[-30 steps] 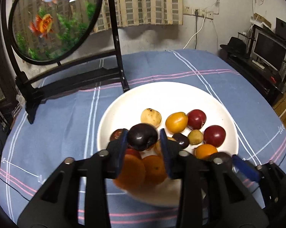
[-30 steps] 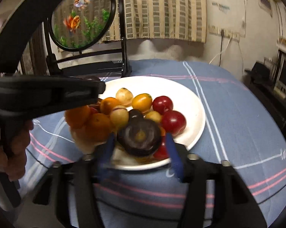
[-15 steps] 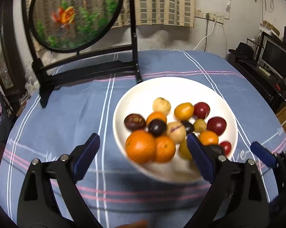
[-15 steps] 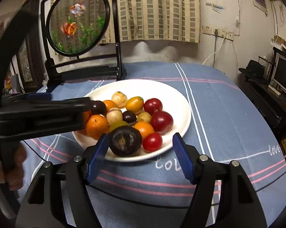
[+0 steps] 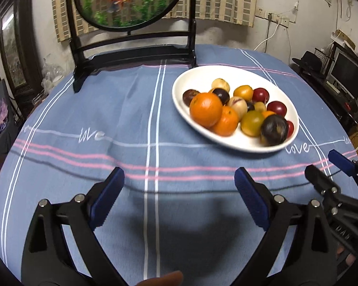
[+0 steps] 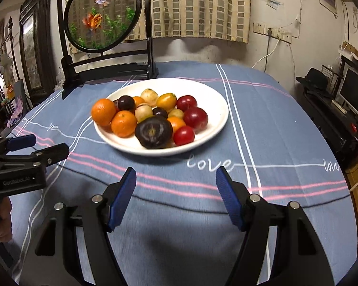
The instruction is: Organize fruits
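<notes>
A white plate (image 6: pixel 217 104) on the blue tablecloth holds several fruits: two oranges (image 6: pixel 103 111), red plums (image 6: pixel 195 117), a large dark purple fruit (image 6: pixel 153 131) at the front, a small dark plum (image 6: pixel 126 102) and pale yellow ones. The plate also shows in the left wrist view (image 5: pixel 186 81), with the oranges (image 5: pixel 205 109) and the large dark fruit (image 5: pixel 274 130). My left gripper (image 5: pixel 179 190) is open and empty, back from the plate, over the cloth. My right gripper (image 6: pixel 176 188) is open and empty, just in front of the plate.
A black-framed round screen with painted goldfish (image 6: pixel 102 14) stands at the table's far side, behind the plate. The left gripper's body (image 6: pixel 24 164) shows at the left of the right wrist view. A desk with a monitor (image 6: pixel 355 93) stands to the right of the table.
Both grippers let go of dark fruits onto the plate, opened wide and drew back from it toward the table's near edge. The left gripper also swung left.
</notes>
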